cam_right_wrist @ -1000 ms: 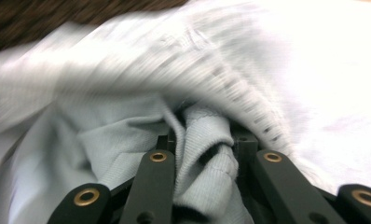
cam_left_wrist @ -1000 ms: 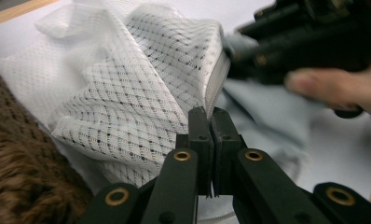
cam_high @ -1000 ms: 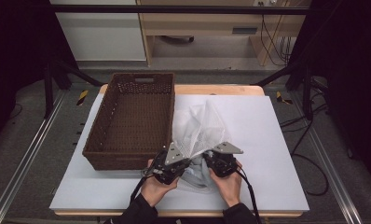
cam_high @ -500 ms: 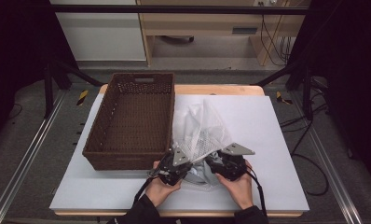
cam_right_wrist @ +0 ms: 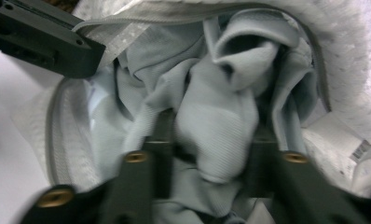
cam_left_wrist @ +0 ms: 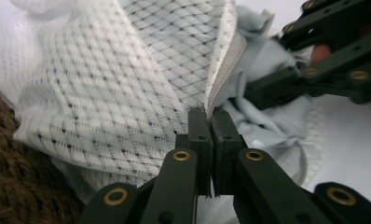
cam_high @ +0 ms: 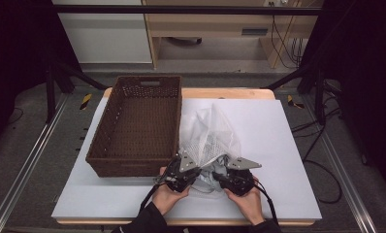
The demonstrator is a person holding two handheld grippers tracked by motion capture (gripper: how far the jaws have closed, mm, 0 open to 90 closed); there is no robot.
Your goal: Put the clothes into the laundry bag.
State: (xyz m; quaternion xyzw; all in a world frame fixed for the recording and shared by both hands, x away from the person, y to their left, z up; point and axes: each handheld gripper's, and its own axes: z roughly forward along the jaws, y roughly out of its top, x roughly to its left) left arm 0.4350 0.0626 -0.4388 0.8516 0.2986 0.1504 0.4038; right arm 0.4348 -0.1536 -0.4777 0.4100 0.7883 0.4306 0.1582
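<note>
inside mesh bag: r gripper round grey cloth

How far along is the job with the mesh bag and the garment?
Done: the mesh bag's zip is open, and the left tool is shut on its zipper edge. In hand: the right tool, whose jaws just closed further, has a fold of the pale grey garment between its jaws at the bag's mouth. Left: the wicker basket holds nothing yet.
</note>
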